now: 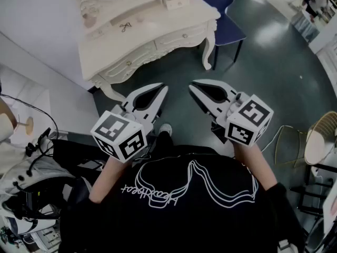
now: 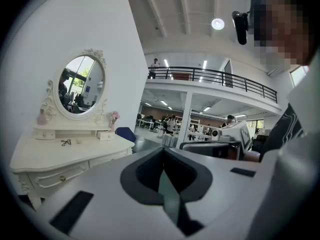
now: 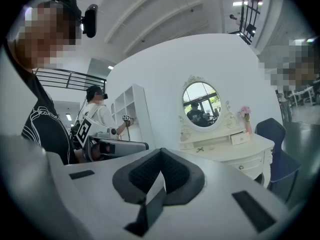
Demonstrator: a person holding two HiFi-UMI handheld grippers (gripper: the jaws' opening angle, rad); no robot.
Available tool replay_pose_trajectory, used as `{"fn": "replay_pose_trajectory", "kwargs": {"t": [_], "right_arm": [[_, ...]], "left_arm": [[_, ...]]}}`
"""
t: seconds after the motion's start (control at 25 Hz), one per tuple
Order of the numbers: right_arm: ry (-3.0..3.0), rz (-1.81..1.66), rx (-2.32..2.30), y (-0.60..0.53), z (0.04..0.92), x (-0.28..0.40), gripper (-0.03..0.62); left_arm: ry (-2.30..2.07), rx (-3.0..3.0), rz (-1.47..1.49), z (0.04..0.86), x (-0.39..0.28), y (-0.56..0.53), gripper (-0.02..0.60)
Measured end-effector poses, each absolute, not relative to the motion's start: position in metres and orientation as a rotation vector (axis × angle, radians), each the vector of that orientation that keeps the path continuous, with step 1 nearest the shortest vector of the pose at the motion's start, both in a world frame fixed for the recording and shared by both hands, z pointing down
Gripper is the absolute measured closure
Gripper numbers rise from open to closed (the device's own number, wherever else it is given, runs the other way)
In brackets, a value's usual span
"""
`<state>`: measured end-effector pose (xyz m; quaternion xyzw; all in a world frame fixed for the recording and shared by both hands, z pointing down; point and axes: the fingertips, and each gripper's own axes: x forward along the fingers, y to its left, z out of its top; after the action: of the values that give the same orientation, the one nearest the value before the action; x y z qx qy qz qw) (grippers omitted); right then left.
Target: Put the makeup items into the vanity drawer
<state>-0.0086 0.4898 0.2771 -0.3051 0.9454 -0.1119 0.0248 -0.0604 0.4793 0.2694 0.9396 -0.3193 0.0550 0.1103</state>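
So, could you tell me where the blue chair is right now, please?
In the head view, the blue chair stands at the top, right of centre, close beside the right end of the white vanity.

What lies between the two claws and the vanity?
Only bare dark floor separates the left claw and right claw from the vanity, seen in the head view.

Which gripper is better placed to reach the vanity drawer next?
Probably left: the left gripper sits nearer the vanity, which stands ahead-left; the right gripper is farther. Both are shut and empty.
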Motion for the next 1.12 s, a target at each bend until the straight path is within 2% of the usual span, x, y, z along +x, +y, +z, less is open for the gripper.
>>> {"fn": "replay_pose_trajectory", "kwargs": {"t": [0.6, 1.12], "right_arm": [[2.863, -0.427, -1.014, 0.481, 0.281, 0.018, 0.589], [2.887, -0.448, -0.992, 0.428, 0.303, 0.026, 0.591]], "left_arm": [[-0.884, 2.783, 0.178, 0.270, -0.034, 0.475, 0.578], [-0.815, 2.735, 0.236, 0.299, -0.017, 0.411, 0.578]]}}
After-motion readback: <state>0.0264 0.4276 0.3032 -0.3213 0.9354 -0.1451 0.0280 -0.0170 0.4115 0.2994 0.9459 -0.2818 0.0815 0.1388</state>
